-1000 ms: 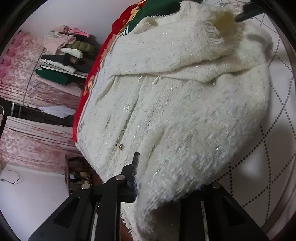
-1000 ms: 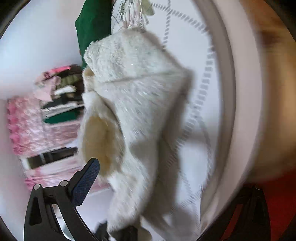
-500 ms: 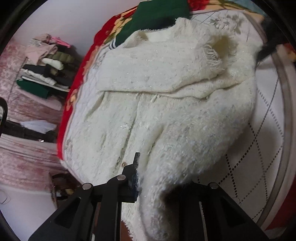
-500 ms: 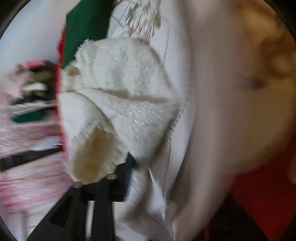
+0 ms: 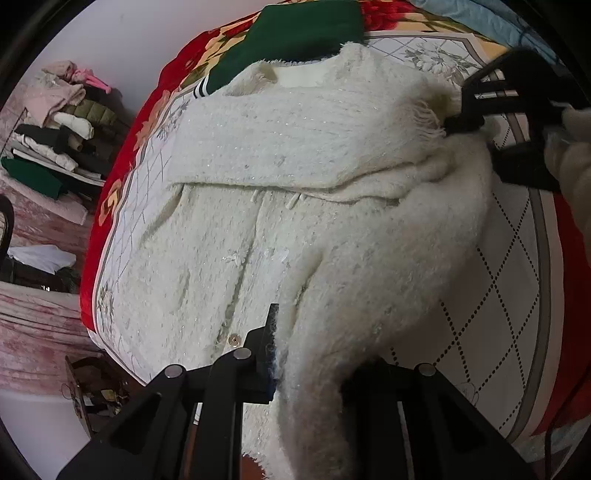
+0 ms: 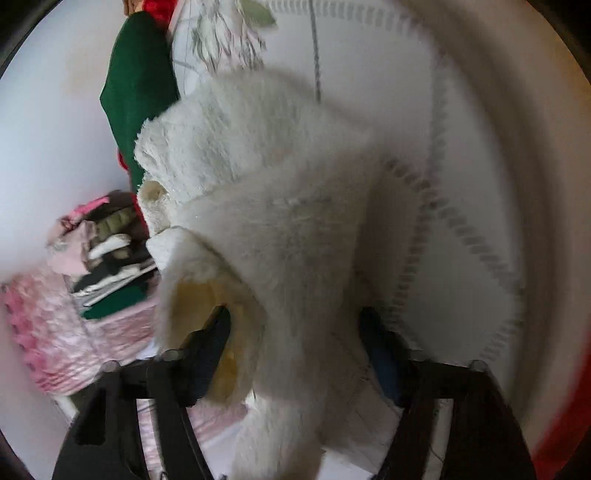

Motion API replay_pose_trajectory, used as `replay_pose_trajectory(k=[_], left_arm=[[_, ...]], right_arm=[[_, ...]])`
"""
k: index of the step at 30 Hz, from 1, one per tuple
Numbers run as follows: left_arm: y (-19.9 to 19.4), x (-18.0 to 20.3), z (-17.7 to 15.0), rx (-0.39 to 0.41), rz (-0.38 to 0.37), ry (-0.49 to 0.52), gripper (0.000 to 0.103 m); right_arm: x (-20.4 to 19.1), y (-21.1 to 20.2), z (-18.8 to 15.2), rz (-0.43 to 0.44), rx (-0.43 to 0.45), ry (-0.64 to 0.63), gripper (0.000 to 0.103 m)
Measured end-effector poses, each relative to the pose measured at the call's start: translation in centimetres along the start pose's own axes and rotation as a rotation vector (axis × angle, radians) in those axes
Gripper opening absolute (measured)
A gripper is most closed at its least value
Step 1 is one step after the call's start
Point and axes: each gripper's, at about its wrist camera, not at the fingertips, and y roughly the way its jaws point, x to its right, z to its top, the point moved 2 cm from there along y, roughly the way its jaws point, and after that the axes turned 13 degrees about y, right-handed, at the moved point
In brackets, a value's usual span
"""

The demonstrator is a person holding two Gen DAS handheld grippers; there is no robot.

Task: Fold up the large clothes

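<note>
I found no text, label, brand, number or sign that I could read in either wrist view. The pale patch inside the neckline of the white fuzzy cardigan, far ahead of my left tool, showed no lettering that I could make out. The quilted bedspread under it carried only dotted diamonds and flower prints, not writing.

From my left wrist view, the cardigan lies on the bed, a folded garment behind it, stacked clothes far left.
</note>
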Motion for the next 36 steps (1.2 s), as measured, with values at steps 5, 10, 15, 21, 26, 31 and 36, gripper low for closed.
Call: replay_pose_trajectory(k=[5, 10, 15, 21, 26, 31, 36], left_arm=[[-1.0, -4.4, -0.3, -0.001, -0.101, -0.076, 0.016], [-1.9, -11.8, -0.2, 0.017, -0.191, -0.197, 0.016], [0.3, -20.6, -1.0, 0.012, -0.25, -0.316, 0.02], [7.8, -28.7, -3.2, -0.017, -0.236, -0.434, 0.021], [13.8, -32.7, -5.6, -0.089, -0.216, -0.505, 0.021], [18.4, -35.2, -9.0, -0.148, -0.323, -0.608, 0.037], [18.7, -36.1, -10.7, -0.164, -0.35, -0.678, 0.067]], right_arm=[[-7.0, -0.5, -4.1, -0.04, 0.082, -0.153, 0.014], [-16.3, -0.3, -9.5, -0.084, 0.089, -0.306, 0.014], [-25.0, 5.3, -13.6, -0.211, 0.077, -0.443, 0.014], [-32.1, 18.1, -16.1, -0.394, 0.065, -0.534, 0.014], [-33.7, 27.9, -17.2, -0.558, 0.069, -0.604, 0.016], [-34.2, 34.8, -18.9, -0.694, -0.005, -0.728, 0.036], [-35.6, 31.2, -19.8, -0.452, -0.115, -0.715, 0.038]])
